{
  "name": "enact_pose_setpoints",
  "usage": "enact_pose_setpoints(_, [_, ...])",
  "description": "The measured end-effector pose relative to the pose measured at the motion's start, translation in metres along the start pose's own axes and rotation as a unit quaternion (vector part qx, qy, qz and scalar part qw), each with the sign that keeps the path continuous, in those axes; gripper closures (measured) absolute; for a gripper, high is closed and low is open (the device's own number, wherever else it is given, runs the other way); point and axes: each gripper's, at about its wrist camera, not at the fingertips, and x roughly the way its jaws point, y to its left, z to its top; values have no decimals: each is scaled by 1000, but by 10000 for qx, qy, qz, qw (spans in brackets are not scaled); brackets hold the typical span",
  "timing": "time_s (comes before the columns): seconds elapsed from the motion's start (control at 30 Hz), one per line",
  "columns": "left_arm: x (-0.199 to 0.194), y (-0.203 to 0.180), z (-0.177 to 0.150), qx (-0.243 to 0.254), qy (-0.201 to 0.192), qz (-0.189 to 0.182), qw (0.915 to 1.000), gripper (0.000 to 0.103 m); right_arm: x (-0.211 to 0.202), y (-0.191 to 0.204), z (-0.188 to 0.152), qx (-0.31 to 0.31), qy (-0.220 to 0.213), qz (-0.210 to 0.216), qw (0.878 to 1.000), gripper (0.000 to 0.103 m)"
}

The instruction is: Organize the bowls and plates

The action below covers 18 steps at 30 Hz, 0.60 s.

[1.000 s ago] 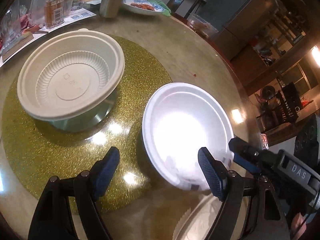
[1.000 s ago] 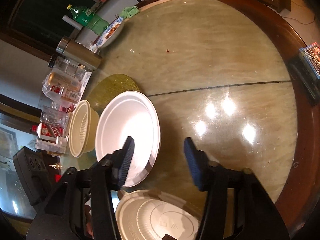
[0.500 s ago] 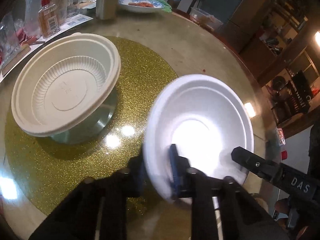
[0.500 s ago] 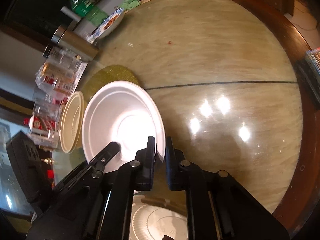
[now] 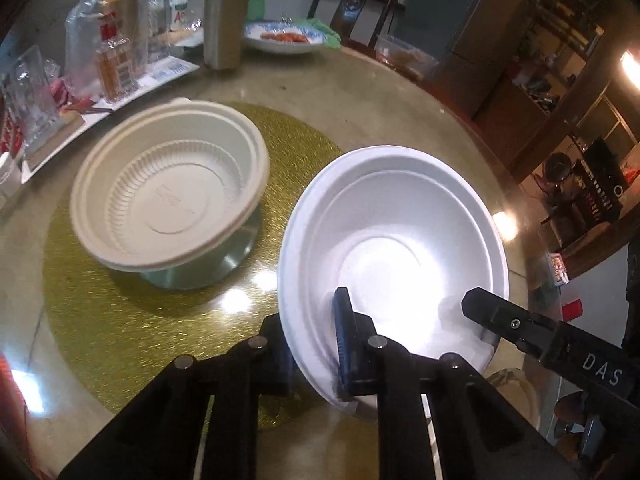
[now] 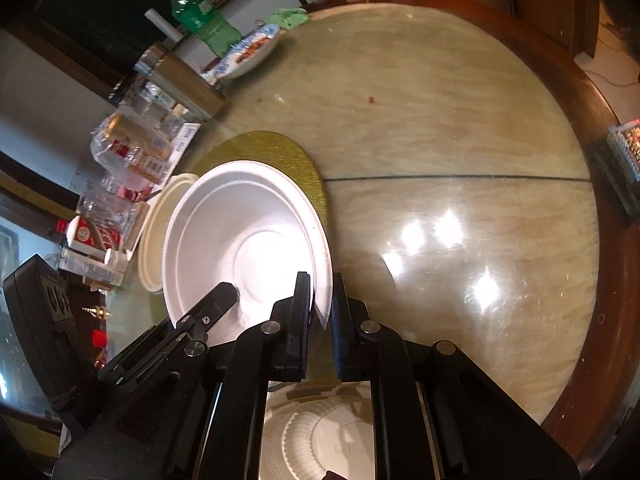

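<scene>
A white foam bowl (image 5: pixel 392 248) hangs tilted just above the glass tabletop, held from two sides. My left gripper (image 5: pixel 310 344) is shut on its near rim, one pad inside the bowl and one outside. My right gripper (image 6: pixel 322 312) is shut on the opposite rim of the white bowl (image 6: pixel 248 240); one of its fingers (image 5: pixel 492 314) shows at the bowl's right edge. A beige ribbed bowl (image 5: pixel 168 200) rests tilted on a metal bowl (image 5: pixel 212 268) on the gold placemat (image 5: pixel 120 320), to the left of the white bowl.
Another beige ribbed bowl (image 6: pixel 320 436) lies under my right gripper. Bottles and glasses (image 5: pixel 108 52), a steel flask (image 5: pixel 222 16) and a plate of food (image 5: pixel 284 38) stand at the far side. The table's wooden rim (image 6: pixel 592 120) curves along the right.
Both grippers went from open beside the white bowl to shut on its rim. The bowl has come up off the table and tilted.
</scene>
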Motion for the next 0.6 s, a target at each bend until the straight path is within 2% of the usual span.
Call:
enact_pose_setpoints(0.3, [-48, 22, -14, -38, -437, 233, 9988, 88, -23, 39, -25, -311, -217, 177, 9991, 94])
enact_pose_setpoints(0.6, [-74, 47, -36, -195, -590, 416, 9972, 88, -28, 73, -62, -596, -227, 275, 9976, 94])
